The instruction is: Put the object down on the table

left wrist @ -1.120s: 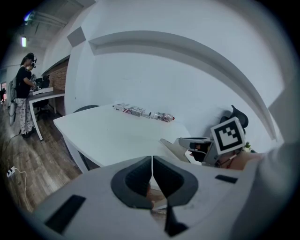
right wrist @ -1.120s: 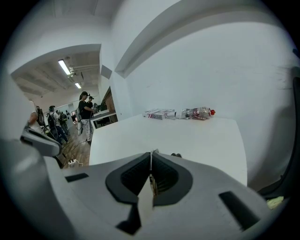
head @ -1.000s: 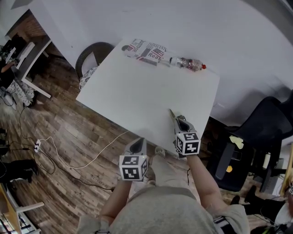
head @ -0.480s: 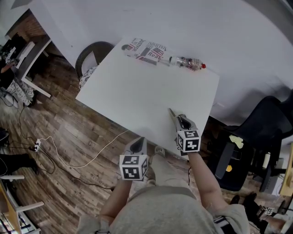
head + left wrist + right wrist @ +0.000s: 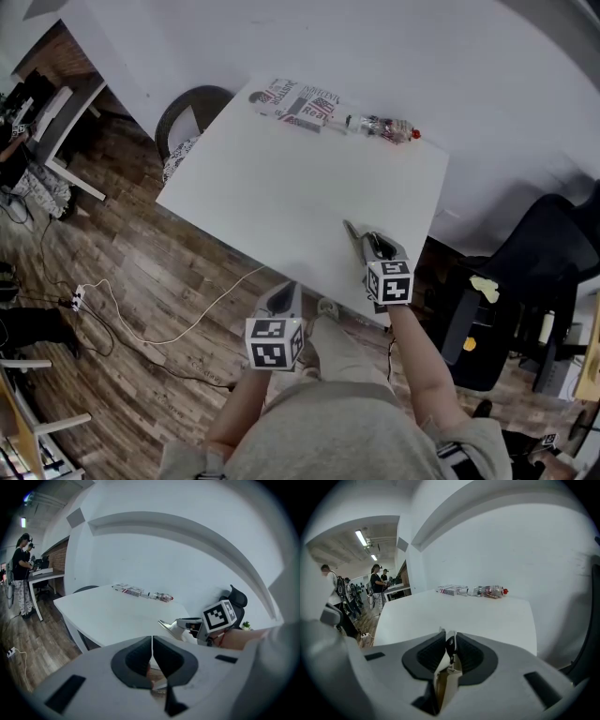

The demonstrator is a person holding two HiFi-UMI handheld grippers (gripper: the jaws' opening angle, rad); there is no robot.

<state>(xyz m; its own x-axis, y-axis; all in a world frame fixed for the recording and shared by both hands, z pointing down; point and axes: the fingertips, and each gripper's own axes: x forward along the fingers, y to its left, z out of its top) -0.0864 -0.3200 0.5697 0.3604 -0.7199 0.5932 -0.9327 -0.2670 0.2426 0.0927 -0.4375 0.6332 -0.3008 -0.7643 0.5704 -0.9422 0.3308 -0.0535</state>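
A thin, flat, pale object (image 5: 444,677) with a small black part stands between the jaws of my right gripper (image 5: 449,637). Those jaws are opening, and the object leans on the left pad with a gap beside it. In the head view the right gripper (image 5: 375,246) sits over the near right edge of the white table (image 5: 281,187), and the object's pointed tip (image 5: 353,233) reaches out over the tabletop. My left gripper (image 5: 281,298) hangs below the table's front edge over the person's lap, shut with nothing in it (image 5: 152,651).
A printed box (image 5: 300,105) and a plastic bottle with a red cap (image 5: 384,127) lie along the table's far edge. A dark round chair (image 5: 187,117) stands at the left corner and a black office chair (image 5: 525,281) at the right. A cable (image 5: 187,323) crosses the wooden floor.
My right gripper has shifted slightly to the right and forward along the table's edge, with the object still between its jaws. The left gripper has not moved.
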